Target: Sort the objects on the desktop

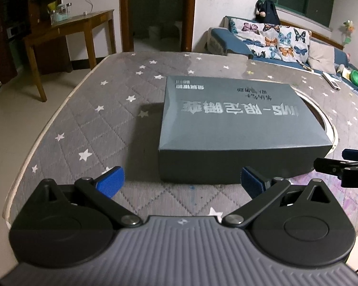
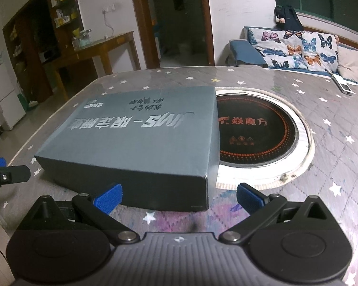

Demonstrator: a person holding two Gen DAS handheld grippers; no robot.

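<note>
A flat grey box with silver lettering on its lid lies straight ahead of both pairs of tongs, resting on a grey quilted cover with white stars. In the left wrist view the box sits ahead and a little to the right of the left tongs; in the right wrist view its near right corner lies between the fingers of the right tongs, with most of the box reaching away to the left.

Both tongs stand wide apart, their 2 blue pads empty and touching nothing. Each pair shows at the edge of the other's view, level with the near side of the box.

Past the box, to the right of the right tongs, a round black cooktop with red markings is sunk into the table inside a white ring; the box covers its left edge. Further off to the right stands a blue sofa with a butterfly cloth. Far left of the tongs is a wooden side table.
</note>
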